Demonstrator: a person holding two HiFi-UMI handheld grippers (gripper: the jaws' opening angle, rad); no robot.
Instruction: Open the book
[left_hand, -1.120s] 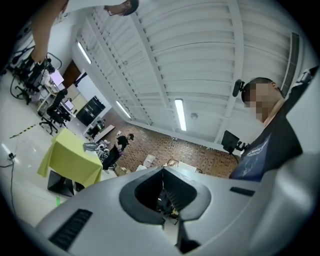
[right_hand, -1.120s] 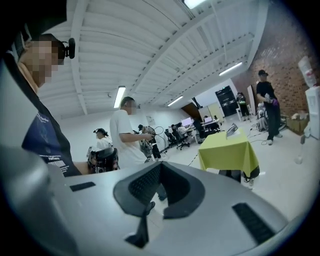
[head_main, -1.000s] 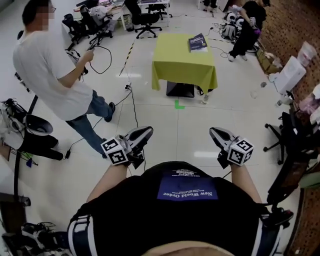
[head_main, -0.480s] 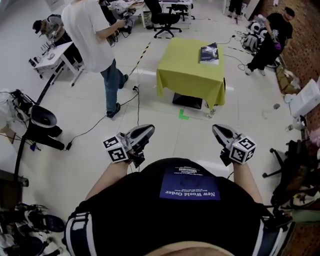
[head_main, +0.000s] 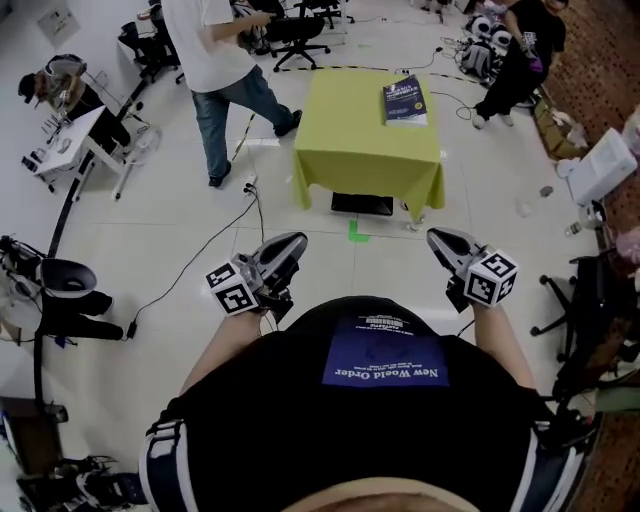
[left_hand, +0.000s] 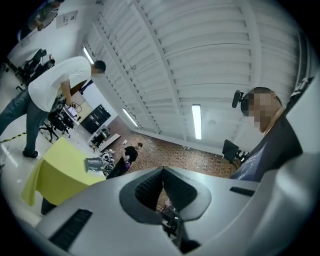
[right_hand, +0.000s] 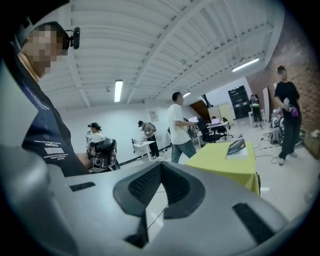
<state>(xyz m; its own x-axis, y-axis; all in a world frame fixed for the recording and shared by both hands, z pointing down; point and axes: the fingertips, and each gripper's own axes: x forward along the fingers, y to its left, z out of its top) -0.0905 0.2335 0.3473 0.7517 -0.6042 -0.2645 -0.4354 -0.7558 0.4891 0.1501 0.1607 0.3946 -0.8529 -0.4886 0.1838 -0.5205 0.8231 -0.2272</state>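
- The book (head_main: 404, 100) lies shut, dark cover up, on the far right part of the yellow-draped surface (head_main: 360, 155).
- Its long axis runs away from me, roughly in line with the way I face. A pale edge of pages shows on its near end. Which side carries the spine I cannot tell from here.
- The surface stands well apart from me across bare floor (head_main: 180, 230), so nothing on the task is begun and the cover is untouched.
- My right gripper (head_main: 434, 237) is held low in front of my chest, fingers (right_hand: 176, 186) pressed together with nothing between them.
- My left gripper (head_main: 297, 240) is level with it on the other side, fingers (left_hand: 147, 189) likewise together and empty.
- The book lies straight ahead and a little to the right, closer to the right gripper's line than to the left's. I judge the right gripper the likelier one to lift the cover, once the fingers have parted.
- A person in a white shirt (head_main: 215, 50) stands just beside the surface's far left corner, and a person in black (head_main: 515, 45) beyond its right side.
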